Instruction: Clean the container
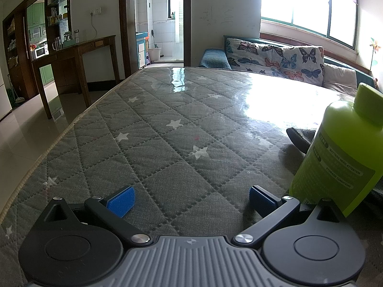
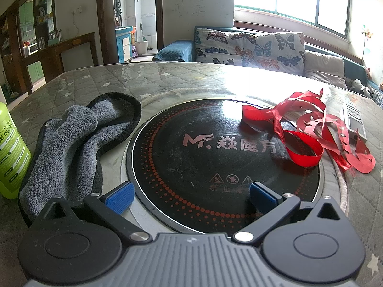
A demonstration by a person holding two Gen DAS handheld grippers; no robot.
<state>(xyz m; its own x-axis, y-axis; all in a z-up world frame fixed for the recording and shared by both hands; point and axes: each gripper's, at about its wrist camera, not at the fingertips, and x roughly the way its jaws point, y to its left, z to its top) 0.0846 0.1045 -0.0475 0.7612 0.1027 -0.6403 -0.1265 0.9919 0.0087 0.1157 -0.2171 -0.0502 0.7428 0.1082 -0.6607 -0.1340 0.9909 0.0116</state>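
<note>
Since both grippers hang empty w/ jaws wide apart, cleaning looks not yet begun. Left gripper sits low over the quilted bench, green bottle just to its right. Right gripper faces the round black cooktop, red ribbon lying on it, grey cloth beside it untouched. Left to do: clear ribbon, spray, wipe.

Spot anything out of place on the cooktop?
Yes: a red ribbon and red paper scraps lie tangled across the right edge of the black cooktop; they look like stray clutter on it.
</note>
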